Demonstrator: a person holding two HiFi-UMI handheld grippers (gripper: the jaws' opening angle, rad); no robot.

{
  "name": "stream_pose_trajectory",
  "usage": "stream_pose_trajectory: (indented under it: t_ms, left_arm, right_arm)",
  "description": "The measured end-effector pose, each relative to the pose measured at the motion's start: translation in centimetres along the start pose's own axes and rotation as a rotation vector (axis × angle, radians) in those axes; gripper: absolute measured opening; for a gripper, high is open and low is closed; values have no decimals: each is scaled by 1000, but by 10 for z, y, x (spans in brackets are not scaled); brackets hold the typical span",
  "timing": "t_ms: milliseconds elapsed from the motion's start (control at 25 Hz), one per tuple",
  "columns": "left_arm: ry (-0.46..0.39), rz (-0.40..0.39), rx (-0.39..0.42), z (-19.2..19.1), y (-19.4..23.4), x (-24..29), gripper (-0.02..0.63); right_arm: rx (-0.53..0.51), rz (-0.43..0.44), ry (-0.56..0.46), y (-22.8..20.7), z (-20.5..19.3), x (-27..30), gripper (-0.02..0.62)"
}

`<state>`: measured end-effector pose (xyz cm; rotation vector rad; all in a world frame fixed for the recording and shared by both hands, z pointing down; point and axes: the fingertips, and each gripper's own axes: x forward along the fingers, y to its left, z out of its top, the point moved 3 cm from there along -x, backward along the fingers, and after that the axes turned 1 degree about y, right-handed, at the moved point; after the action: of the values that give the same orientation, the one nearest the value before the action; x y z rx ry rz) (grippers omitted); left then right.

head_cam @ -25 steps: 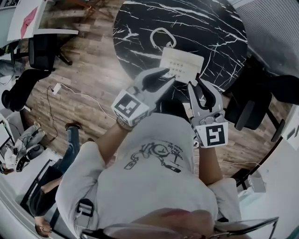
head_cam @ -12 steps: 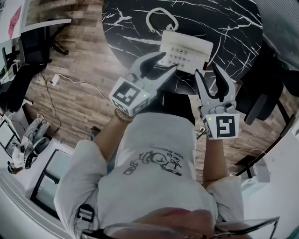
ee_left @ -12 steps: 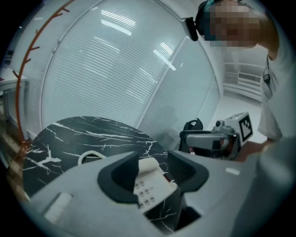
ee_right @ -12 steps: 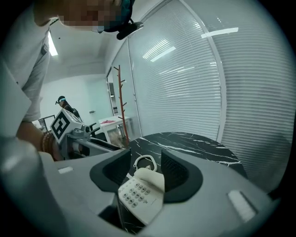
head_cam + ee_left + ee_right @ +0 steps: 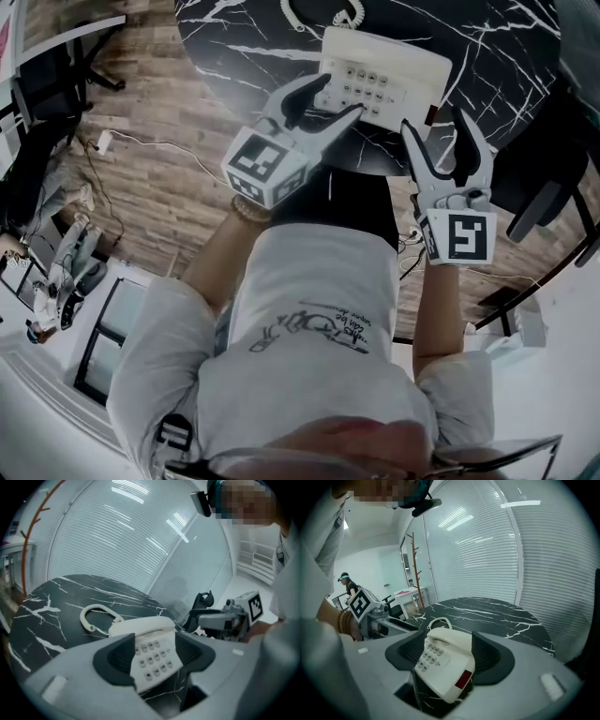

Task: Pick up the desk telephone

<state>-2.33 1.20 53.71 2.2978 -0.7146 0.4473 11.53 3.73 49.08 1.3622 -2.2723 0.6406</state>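
Now the left tool [image 5: 339, 94] and right tool [image 5: 436, 122] tilt toward the desk telephone [image 5: 384, 67], empty jaws just opening.

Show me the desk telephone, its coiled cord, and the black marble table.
desk telephone [image 5: 370, 89], head view, on its keypad.
coiled cord [image 5: 99, 605], left gripper view, top of its loop.
black marble table [image 5: 497, 616], right gripper view, bare top behind the telephone.

Glossy black marble-look table [image 5: 511, 42], smooth cream plastic telephone [image 5: 392, 67], wood-plank floor [image 5: 159, 159]
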Motion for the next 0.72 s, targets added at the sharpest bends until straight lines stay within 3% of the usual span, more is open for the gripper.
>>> stream_pose_trajectory:
  t_ms: [240, 440, 640, 720]
  left_arm:
    - [21, 39, -63, -25, 24, 14, 321]
    - [67, 57, -94, -47, 37, 21, 341]
    - [54, 73, -117, -51, 41, 25, 370]
    - [58, 79, -139, -54, 43, 26, 408]
  right_arm:
    - [34, -5, 53, -10, -36, 18, 368]
    - [74, -7, 87, -15, -60, 27, 382]
    - [106, 1, 101, -16, -78, 36, 393]
    - [112, 3, 101, -16, -82, 38, 396]
